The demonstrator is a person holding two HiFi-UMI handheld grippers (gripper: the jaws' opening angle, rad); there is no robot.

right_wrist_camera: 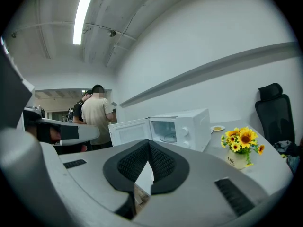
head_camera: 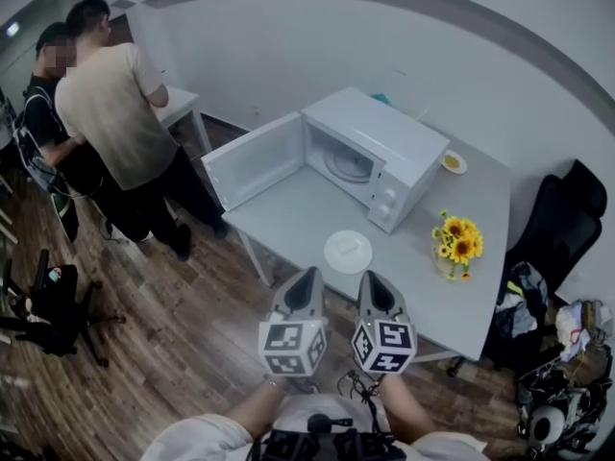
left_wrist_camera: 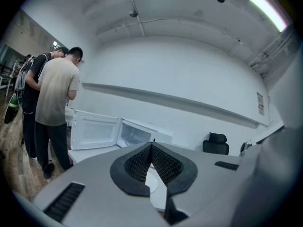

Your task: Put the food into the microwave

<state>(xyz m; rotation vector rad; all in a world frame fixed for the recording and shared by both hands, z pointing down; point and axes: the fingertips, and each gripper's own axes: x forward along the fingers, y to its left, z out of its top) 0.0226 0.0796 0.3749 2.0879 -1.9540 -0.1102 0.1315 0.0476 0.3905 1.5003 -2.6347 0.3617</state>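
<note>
Both closed and empty: left hand-held gripper (head_camera: 307, 275), right hand-held gripper (head_camera: 371, 281); white dish (head_camera: 348, 251) on counter (head_camera: 288, 209) at my 12 o'clock, likely light, stiff, slick, so I'd pinch its rim at 3 and 9.

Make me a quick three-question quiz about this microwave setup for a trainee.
1. True or false: the microwave door stands open.
2. What lies on the table between the grippers and the microwave? A. sunflowers B. round white dish C. small plate
3. What do the left gripper and right gripper hold?
Key: 1 true; 2 B; 3 nothing, both pairs of jaws are shut and empty.
</note>
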